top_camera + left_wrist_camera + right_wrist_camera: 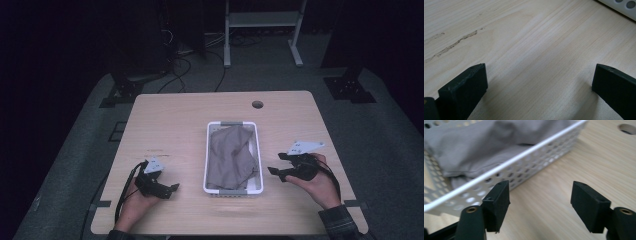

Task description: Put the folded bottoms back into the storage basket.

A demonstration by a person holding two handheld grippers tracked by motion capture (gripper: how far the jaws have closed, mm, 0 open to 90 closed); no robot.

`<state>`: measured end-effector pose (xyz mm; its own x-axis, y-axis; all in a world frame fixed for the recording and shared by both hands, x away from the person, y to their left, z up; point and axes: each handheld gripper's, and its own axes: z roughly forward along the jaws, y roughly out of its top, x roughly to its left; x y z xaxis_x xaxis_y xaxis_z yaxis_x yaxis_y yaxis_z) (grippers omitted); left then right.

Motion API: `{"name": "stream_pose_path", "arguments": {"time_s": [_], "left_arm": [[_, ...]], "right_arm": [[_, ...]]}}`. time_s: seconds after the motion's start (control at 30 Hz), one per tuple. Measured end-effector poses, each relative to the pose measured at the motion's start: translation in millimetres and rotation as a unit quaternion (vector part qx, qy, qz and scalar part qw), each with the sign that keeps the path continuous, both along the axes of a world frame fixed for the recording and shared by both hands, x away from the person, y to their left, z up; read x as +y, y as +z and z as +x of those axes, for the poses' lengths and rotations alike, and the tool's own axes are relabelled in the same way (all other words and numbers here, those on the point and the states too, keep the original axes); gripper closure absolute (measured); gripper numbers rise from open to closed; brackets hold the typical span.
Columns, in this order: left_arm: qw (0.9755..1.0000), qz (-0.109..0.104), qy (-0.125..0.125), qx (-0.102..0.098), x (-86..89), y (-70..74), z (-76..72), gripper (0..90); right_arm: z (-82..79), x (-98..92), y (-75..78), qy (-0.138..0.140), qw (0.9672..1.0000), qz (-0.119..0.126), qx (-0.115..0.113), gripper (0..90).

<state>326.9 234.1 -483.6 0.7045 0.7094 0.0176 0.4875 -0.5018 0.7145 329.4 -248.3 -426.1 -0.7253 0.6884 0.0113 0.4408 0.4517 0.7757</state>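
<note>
Grey crumpled cloth point(230, 157) inside white perforated plastic basket point(208, 165) on pale wooden table point(175, 120). Left gripper point(170, 190) and right gripper point(276, 164) both with jaws apart, empty.

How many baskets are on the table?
1. The white basket with holes in its walls sits in the middle of the table, with a grey cloth inside it. Another cloth could be hidden under that one.
</note>
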Motion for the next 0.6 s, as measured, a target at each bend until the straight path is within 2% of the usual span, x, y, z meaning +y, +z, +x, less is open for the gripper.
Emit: {"name": "stream_pose_path", "arguments": {"time_s": [0.03, 0.2, 0.37, 0.6], "left_arm": [[1.0000, 0.000, 0.000, 0.000, 0.0, 0.0, 0.0, 0.0], [1.0000, 0.000, 0.000, 0.000, 0.0, 0.0, 0.0, 0.0], [1.0000, 0.000, 0.000, 0.000, 0.0, 0.0, 0.0, 0.0], [1.0000, 0.000, 0.000, 0.000, 0.0, 0.0, 0.0, 0.0]], "right_arm": [[0.1, -6.8, -1.8, -0.015, 0.9999, 0.003, -0.004, 27.0], [0.4, -24.3, -10.0, -0.042, 0.9991, 0.006, 0.001, 22.9], [1.3, -40.0, -24.7, -0.069, 0.9975, 0.006, 0.012, 22.0], [6.0, -51.1, -42.7, -0.094, 0.9951, -0.005, 0.029, 22.0]]}}
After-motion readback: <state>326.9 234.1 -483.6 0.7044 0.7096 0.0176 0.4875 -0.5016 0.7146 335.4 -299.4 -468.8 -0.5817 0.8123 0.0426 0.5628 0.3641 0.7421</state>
